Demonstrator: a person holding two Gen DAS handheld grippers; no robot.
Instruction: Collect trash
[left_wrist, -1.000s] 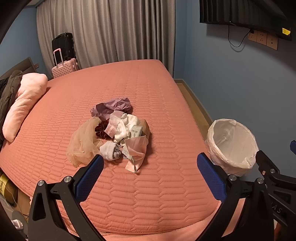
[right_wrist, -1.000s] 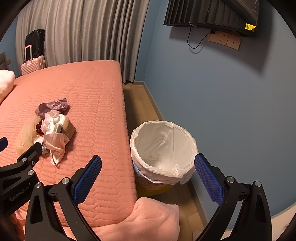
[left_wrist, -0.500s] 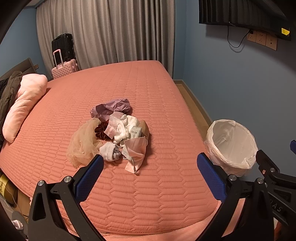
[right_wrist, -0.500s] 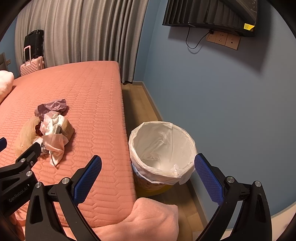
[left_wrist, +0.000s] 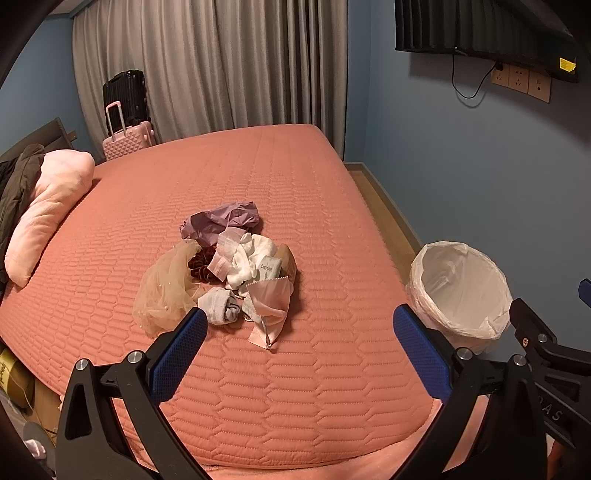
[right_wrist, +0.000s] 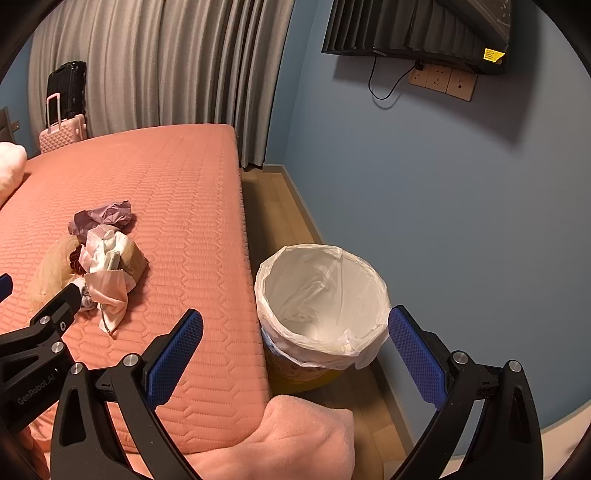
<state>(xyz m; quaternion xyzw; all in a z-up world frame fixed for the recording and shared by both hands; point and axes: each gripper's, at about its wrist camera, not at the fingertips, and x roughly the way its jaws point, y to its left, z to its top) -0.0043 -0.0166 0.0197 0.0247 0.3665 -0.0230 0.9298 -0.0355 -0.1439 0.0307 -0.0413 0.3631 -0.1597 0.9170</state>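
Both the left gripper and the right gripper are spread wide and hold nothing. The trash pile lies mid-bed beyond the left gripper, well apart from the lined bin on the floor beside the bed. The scraps look light, soft and crushable (fabric, tissue, netting), so pinch a raised fold such as the near pink swatch.

Left gripper, jaws wide apart, hovers over the bed near a trash pile; lined bin beside the bed.

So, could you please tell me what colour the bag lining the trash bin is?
White: the bag lining the trash bin shows best in the right wrist view.
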